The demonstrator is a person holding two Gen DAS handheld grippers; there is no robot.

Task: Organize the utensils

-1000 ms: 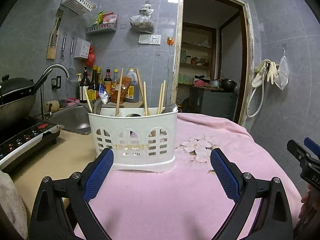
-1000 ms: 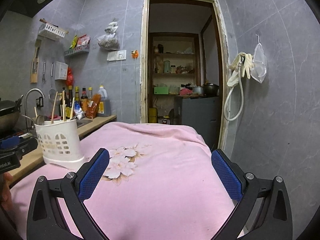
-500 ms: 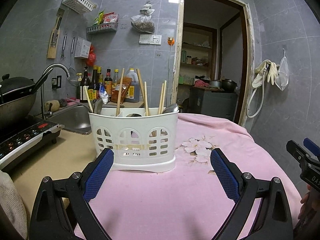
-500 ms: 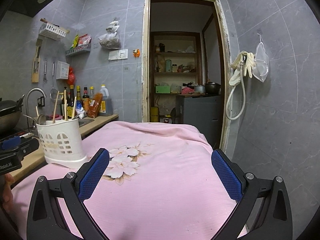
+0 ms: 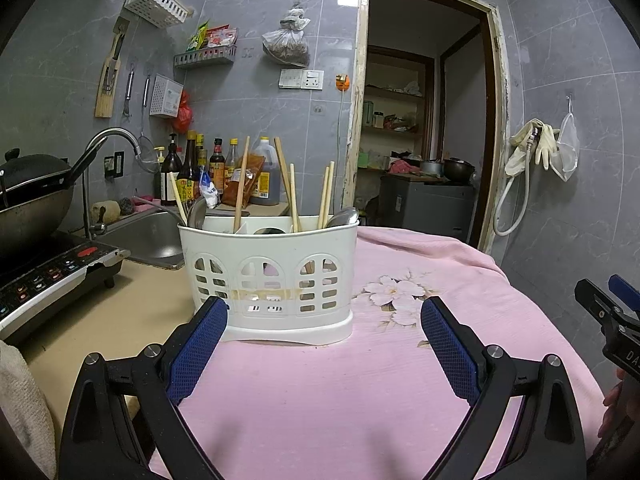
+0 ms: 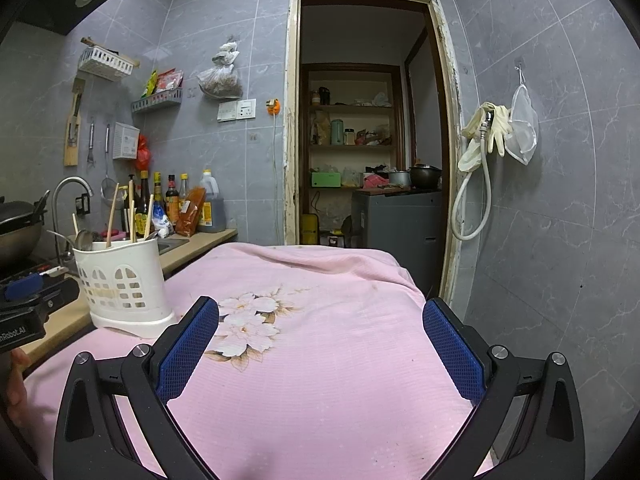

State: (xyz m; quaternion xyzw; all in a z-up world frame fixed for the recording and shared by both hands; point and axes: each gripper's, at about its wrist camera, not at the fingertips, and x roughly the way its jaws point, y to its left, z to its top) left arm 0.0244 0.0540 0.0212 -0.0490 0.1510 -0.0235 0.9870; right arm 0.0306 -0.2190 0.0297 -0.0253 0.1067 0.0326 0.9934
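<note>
A white plastic utensil holder (image 5: 268, 276) stands on the left edge of a pink flowered cloth (image 5: 340, 380). Several wooden chopsticks (image 5: 242, 184) and metal spoons (image 5: 342, 216) stand in it. My left gripper (image 5: 324, 320) is open and empty, just in front of the holder. The holder also shows in the right wrist view (image 6: 122, 282), far left. My right gripper (image 6: 320, 320) is open and empty over the middle of the cloth (image 6: 320, 340), to the right of the holder.
A beige counter (image 5: 104, 312) lies left, with an induction cooker (image 5: 44, 276), a wok (image 5: 28, 196), a sink (image 5: 144, 232) with a tap, and sauce bottles (image 5: 216, 168) behind. A doorway (image 6: 368, 140) opens ahead. A grey tiled wall (image 6: 560, 200) stands right.
The right gripper has drifted slightly left, so the holder sits a little further in its view. The left gripper has barely moved. Both stay open.
</note>
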